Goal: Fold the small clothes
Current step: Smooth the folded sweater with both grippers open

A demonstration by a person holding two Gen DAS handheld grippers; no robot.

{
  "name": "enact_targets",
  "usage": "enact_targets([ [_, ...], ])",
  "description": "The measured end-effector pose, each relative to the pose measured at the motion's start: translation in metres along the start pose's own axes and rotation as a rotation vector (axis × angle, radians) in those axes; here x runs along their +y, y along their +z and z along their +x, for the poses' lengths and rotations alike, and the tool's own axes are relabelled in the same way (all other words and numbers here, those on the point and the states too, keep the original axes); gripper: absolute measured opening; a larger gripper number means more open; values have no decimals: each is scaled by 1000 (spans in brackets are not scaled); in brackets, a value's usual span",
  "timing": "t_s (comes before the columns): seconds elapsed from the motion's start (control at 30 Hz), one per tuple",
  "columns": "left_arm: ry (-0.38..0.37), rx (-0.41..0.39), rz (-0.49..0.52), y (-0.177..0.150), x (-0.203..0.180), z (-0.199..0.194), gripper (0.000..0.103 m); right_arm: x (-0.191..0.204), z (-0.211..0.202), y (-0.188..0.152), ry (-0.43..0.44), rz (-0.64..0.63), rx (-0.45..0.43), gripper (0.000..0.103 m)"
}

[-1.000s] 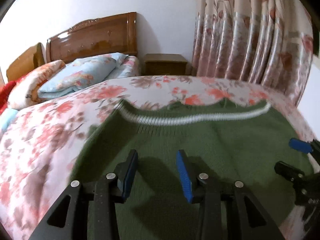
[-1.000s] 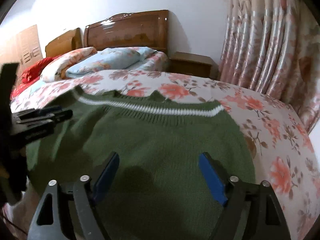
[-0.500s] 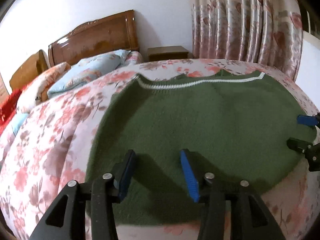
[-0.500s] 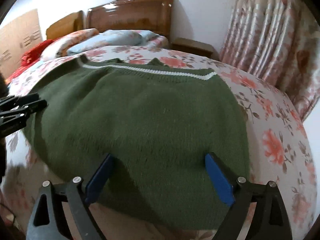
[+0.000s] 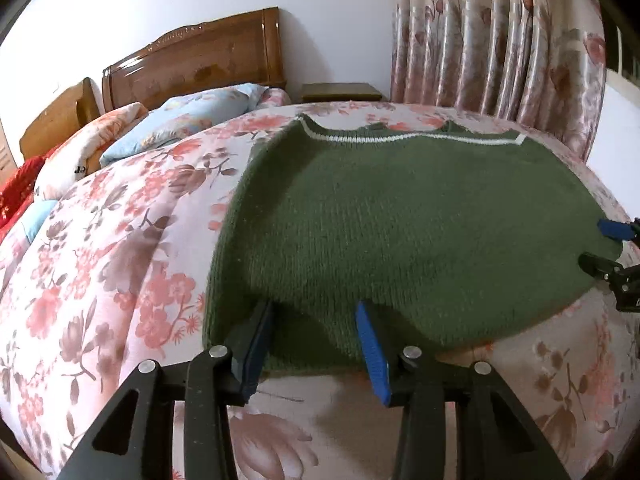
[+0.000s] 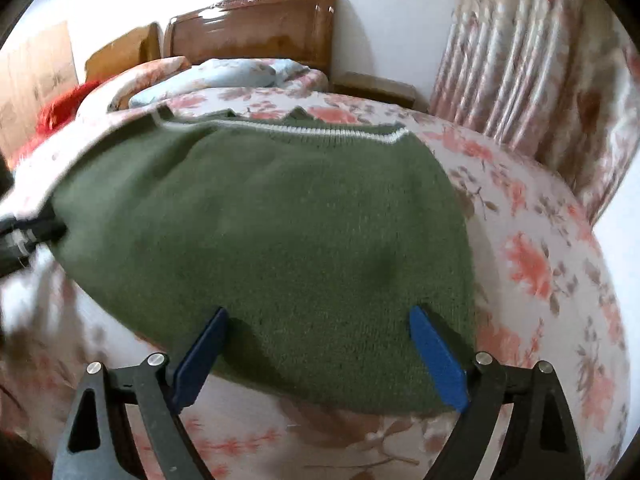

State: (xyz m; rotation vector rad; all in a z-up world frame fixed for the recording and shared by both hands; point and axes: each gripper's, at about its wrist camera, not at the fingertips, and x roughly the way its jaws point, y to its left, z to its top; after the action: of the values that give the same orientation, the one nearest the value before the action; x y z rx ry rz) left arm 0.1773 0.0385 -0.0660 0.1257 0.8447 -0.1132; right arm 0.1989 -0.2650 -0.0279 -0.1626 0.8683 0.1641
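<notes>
Sweater [image 5: 408, 220] near edge between closing left tool [image 5: 316, 344] blades.

A green knitted sweater [image 6: 280, 240] lies flat on the floral bed [image 6: 540, 240]; the right tongs [image 6: 316, 344] stand open above its near hem.

Your room is evenly lit, glare streaking the headboard [image 5: 192, 60]. Fisheye bends and darkens every corner. Your right view smears at its left edge; soft shadows under the jaws.
</notes>
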Motion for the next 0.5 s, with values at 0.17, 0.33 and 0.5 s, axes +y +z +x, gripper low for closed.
enact_targets([
  [0.17, -49, -10, -75, 10, 6, -16, 43, -3, -13, 7, 7, 35, 6, 103],
  [0.33, -13, -8, -78, 3, 13, 4, 43, -9, -2, 2, -2, 44, 36, 103],
  [0.5, -119, -1, -102, 5, -1, -23, 39, -11, 1, 0, 4, 23, 34, 103],
])
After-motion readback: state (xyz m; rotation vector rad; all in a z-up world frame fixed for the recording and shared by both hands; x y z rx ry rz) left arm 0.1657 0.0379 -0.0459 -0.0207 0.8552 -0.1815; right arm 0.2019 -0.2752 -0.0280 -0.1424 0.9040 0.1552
